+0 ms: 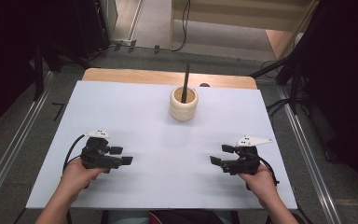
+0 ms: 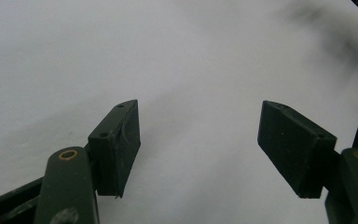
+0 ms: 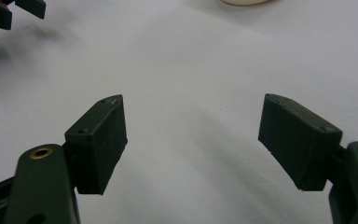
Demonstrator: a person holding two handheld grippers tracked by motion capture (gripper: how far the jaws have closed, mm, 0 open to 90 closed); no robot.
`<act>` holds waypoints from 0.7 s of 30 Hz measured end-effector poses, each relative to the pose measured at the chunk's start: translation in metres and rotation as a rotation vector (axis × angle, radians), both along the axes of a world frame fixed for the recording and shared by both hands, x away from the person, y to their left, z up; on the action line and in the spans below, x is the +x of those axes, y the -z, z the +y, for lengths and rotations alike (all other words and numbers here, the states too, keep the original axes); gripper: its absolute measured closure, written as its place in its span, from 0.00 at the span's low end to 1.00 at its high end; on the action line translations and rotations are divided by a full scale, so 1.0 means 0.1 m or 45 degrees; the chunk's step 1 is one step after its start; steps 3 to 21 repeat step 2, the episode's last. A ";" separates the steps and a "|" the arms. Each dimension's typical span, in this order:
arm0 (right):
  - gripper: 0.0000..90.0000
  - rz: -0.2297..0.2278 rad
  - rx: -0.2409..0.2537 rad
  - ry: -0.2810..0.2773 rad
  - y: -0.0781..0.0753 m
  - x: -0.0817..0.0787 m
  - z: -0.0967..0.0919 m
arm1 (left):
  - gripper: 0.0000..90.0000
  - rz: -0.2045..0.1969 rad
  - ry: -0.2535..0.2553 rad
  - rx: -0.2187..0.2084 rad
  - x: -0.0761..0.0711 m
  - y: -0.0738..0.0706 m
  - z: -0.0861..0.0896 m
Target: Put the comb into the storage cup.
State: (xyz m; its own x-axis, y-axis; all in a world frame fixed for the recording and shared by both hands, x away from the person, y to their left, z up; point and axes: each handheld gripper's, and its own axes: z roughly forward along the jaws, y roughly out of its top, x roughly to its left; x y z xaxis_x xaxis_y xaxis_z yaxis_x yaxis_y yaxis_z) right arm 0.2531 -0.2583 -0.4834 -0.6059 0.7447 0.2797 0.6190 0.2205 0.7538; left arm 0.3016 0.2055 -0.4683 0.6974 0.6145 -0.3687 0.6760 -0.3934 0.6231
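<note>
No writing, label or number can be read anywhere, as far as the blurry views allow.

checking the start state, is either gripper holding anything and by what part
Nothing is held: the left gripper and right gripper are both open above the table.

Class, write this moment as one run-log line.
left gripper: open, empty | right gripper: open, empty | dark stick: upright in cream holder | white table

Two grippers (image 1: 121, 156) (image 1: 221, 155), one cream cup (image 1: 183, 103), one dark stick (image 1: 185, 83).
</note>
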 end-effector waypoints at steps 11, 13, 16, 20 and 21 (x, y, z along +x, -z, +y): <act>0.22 -0.005 -0.005 0.005 0.00 0.01 0.00 | 0.33 0.000 -0.001 0.004 0.00 0.00 0.00; 0.22 -0.005 -0.005 0.005 0.00 0.01 0.00 | 0.33 0.000 -0.001 0.004 0.00 0.00 0.00; 0.22 -0.005 -0.005 0.005 0.00 0.01 0.00 | 0.33 0.000 -0.001 0.004 0.00 0.00 0.00; 0.22 -0.005 -0.005 0.005 0.00 0.01 0.00 | 0.33 0.000 -0.001 0.004 0.00 0.00 0.00; 0.22 -0.005 -0.005 0.005 0.00 0.01 0.00 | 0.33 0.000 -0.001 0.004 0.00 0.00 0.00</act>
